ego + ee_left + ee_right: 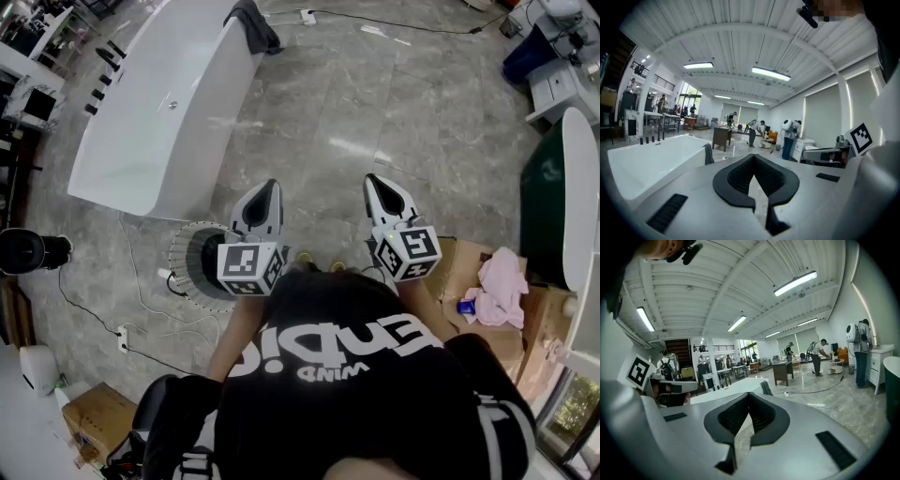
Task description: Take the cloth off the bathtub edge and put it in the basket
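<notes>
Black pads: left gripper [267, 187] & right gripper [378, 183] both have fingers closed, empty, held out in front. Basket [183, 246] sits just under the left one. Dark grey cloth [253, 23] hangs on white bathtub's [159, 122] far edge, well apart. Step looks like approach; next: walk over, open fingers round cloth.

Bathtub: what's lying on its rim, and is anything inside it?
A dark grey cloth is draped over the bathtub's far rim, with black tap fittings along its left rim. Inside, only a small metal fitting shows. The rim under the cloth is covered.
</notes>
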Action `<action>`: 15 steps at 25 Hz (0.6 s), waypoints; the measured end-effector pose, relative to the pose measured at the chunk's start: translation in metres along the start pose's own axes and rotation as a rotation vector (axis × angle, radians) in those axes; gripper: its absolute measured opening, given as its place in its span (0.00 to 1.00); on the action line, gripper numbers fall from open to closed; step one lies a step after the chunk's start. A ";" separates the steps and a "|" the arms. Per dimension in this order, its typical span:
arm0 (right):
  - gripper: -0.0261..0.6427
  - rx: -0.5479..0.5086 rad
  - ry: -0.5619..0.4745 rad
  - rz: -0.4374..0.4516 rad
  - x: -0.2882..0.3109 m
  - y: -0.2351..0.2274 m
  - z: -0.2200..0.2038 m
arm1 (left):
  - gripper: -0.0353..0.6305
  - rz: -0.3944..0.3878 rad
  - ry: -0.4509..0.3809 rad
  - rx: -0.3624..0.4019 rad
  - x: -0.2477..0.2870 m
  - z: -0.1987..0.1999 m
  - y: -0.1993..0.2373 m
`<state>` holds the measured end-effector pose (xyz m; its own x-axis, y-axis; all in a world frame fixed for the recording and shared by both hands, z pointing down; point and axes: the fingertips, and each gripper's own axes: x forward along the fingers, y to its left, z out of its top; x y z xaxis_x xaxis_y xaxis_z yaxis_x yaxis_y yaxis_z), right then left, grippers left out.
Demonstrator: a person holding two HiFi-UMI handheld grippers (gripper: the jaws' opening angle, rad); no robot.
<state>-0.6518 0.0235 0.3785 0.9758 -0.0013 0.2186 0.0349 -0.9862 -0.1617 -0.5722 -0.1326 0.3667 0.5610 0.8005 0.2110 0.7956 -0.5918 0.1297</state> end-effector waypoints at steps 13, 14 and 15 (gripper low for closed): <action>0.06 0.027 0.008 0.019 0.042 0.036 -0.003 | 0.07 -0.018 0.021 0.025 -0.003 -0.002 0.055; 0.06 0.029 0.010 0.017 0.046 0.038 -0.004 | 0.07 -0.022 0.021 0.026 0.000 -0.001 0.059; 0.06 0.032 0.012 0.014 0.051 0.039 -0.004 | 0.07 -0.026 0.022 0.024 0.003 -0.001 0.064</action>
<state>-0.6020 -0.0160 0.3875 0.9735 -0.0170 0.2280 0.0286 -0.9804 -0.1951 -0.5200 -0.1679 0.3764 0.5348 0.8133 0.2293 0.8153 -0.5679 0.1127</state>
